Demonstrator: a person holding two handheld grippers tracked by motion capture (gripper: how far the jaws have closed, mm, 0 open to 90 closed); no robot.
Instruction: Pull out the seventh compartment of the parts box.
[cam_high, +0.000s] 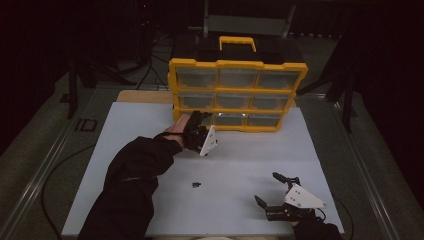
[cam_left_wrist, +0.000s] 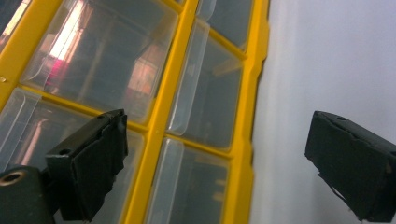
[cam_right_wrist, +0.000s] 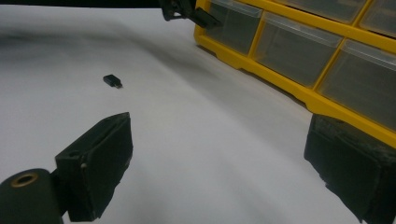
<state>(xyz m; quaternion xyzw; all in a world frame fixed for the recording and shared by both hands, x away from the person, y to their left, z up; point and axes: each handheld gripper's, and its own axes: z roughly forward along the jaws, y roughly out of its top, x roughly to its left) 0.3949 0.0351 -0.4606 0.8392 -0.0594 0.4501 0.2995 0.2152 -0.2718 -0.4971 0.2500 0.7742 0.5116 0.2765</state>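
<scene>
Presently the left claw (cam_high: 200, 120) is held at the bottom-left drawer (cam_high: 192, 118) of the yellow drawer cabinet (cam_high: 237, 95), which stands at the far edge of the white bench (cam_high: 235, 160). In the left gripper view the jaws are seen spread wide, nothing gripped: one pad (cam_left_wrist: 95, 154) lies over the clear drawer fronts, the other (cam_left_wrist: 355, 161) over the bare bench surface beside the cabinet's yellow frame. Contact between pad and drawer cannot be confirmed from these views. The cabinet is seen as three rows of three clear drawers with a yellow handle (cam_high: 238, 43) on top.

The right claw (cam_high: 274, 189) is noted low over the near right part of the bench, jaws released and wide apart, with nothing between them. A small black part (cam_high: 196, 184) is recorded lying on the bench, well apart from both claws, between the person's left sleeve (cam_high: 135, 175) and the right claw. In the right gripper view it is seen at mid-distance, left of the cabinet.
</scene>
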